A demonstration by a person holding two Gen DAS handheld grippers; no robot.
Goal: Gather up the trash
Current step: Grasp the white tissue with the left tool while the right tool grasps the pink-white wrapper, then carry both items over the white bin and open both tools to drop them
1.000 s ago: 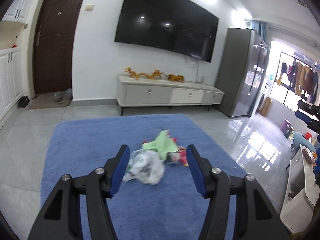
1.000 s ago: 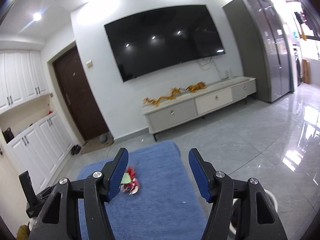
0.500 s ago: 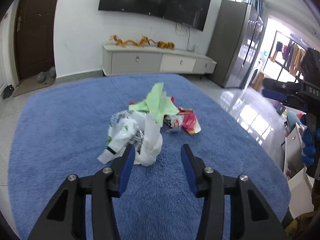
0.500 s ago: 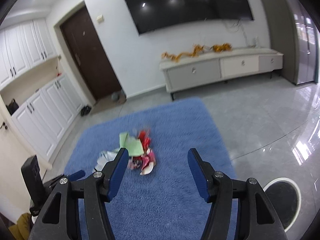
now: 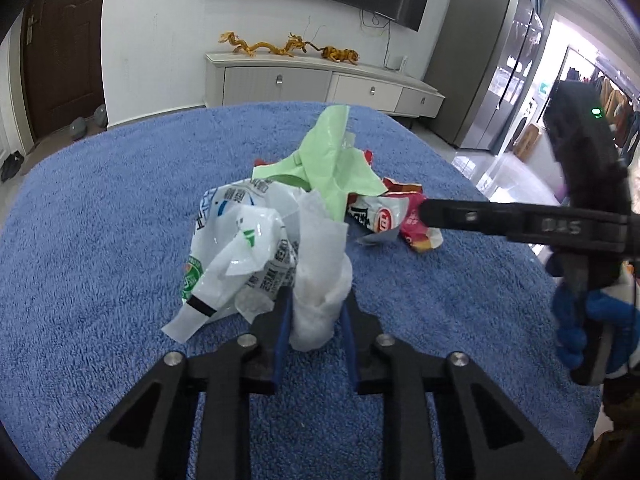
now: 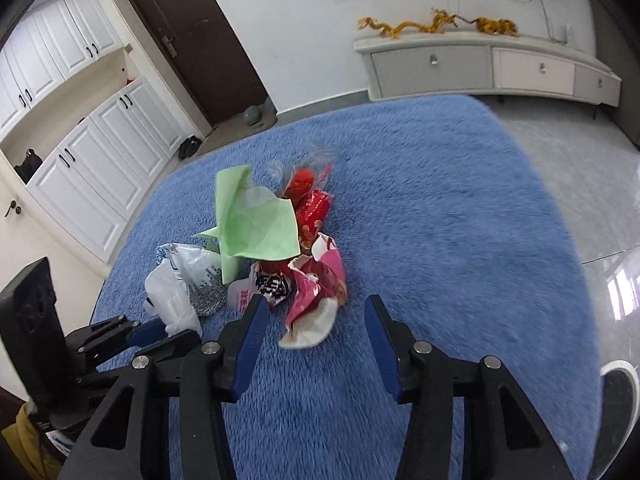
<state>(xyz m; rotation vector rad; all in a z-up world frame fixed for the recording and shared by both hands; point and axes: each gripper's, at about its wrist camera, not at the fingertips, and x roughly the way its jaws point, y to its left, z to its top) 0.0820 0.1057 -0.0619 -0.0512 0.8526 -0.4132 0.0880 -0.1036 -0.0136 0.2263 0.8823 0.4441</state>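
Note:
A pile of trash lies on a blue rug [image 5: 100, 240]. My left gripper [image 5: 316, 320] is shut on a crumpled white tissue [image 5: 320, 280] at the near edge of the pile, beside a white printed plastic bag [image 5: 240, 240]. Behind them lie a green paper sheet [image 5: 336, 160] and a pink-red snack wrapper [image 5: 400, 216]. My right gripper [image 6: 316, 320] is open, its jaws on either side of the pink wrapper [image 6: 316, 292], low over the rug. The green sheet [image 6: 252, 220], the white bag [image 6: 180, 276] and red wrappers [image 6: 312, 200] lie beyond it. The left gripper [image 6: 160, 330] shows at lower left.
A TV cabinet [image 5: 320, 84] with golden dragon figures stands against the far wall. A dark door [image 6: 200, 48] and white cupboards [image 6: 92, 168] are at left. A round black bin [image 6: 616, 400] sits on the tiled floor at lower right.
Both grippers moved down and forward to the pile. The left gripper closed on the white tissue. The right gripper reached the pink wrapper and stayed open.

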